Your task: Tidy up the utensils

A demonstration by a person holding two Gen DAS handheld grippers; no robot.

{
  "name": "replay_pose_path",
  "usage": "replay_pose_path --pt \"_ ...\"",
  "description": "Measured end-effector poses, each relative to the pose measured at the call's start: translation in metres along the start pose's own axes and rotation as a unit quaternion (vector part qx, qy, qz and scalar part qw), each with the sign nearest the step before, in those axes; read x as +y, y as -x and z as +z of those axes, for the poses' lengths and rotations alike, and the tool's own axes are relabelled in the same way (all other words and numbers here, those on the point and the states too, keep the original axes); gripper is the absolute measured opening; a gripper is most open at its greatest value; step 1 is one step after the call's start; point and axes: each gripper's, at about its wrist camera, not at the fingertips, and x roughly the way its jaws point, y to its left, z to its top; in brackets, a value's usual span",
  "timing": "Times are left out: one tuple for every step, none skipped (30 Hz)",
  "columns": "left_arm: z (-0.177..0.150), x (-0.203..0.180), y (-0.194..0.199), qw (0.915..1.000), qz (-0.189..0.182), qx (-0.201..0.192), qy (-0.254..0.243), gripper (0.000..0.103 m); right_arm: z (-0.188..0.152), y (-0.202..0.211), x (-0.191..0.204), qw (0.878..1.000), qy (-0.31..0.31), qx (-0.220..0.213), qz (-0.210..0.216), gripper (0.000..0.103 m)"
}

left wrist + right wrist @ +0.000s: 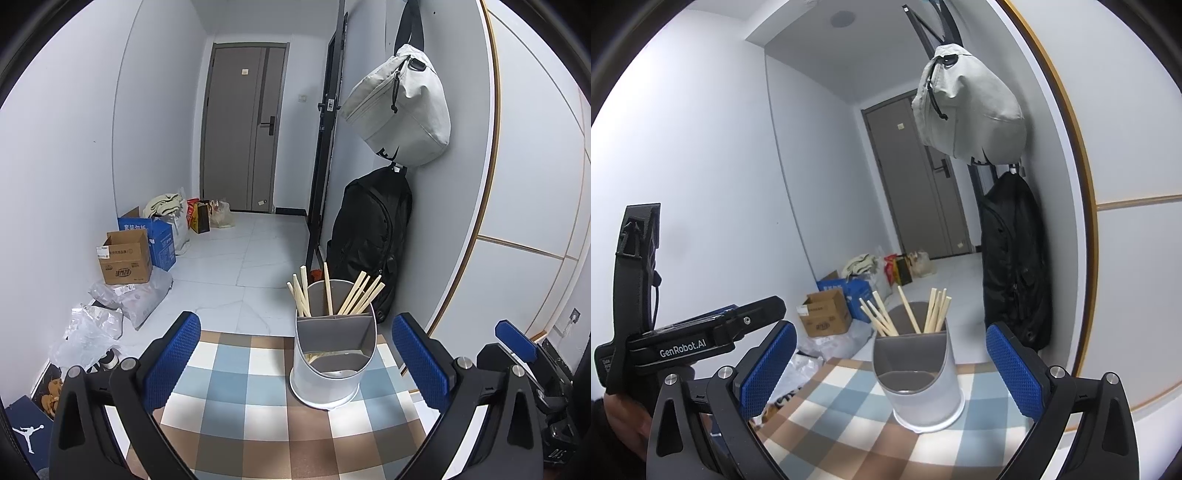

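I see the checked brown, blue and cream tablecloth [236, 373] ending close behind the grey, slant-cut, partitioned plastic utensil holder [334, 363], so a careless nudge could, I judge, tip it over the far edge. The left gripper [295, 363] and right gripper [892, 367] both gape wide, empty, either side of it. The pale wooden chopsticks [356, 295] lean loose in the rear compartments, apt to snag; the front one looks nearly empty, though I can't tell.

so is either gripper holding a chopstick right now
No, the left gripper and right gripper are both open and empty, while the chopsticks stand in the holder.
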Motion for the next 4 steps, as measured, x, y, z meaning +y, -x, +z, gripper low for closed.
replay_pose_path --pt "0.0002 -0.0001 -0.0001 1.0000 -0.001 0.000 0.000 0.101 0.0002 0.0001 0.0002 1.000 0.000 0.000 0.000 0.103" --pt "0.0002 0.0000 -0.0002 1.0000 -0.001 0.000 0.000 0.101 0.0001 0.0004 0.0009 1.000 0.000 0.001 0.000 0.103" --pt "0.0006 0.0001 -0.0003 1.0000 -0.005 0.001 0.001 0.101 0.0005 0.0001 0.0004 1.000 0.000 0.000 0.000 0.103" --pt "0.0008 -0.0001 -0.0005 1.0000 -0.007 0.001 0.001 0.101 0.0005 0.0001 0.0005 1.000 0.000 0.000 -0.001 0.103"
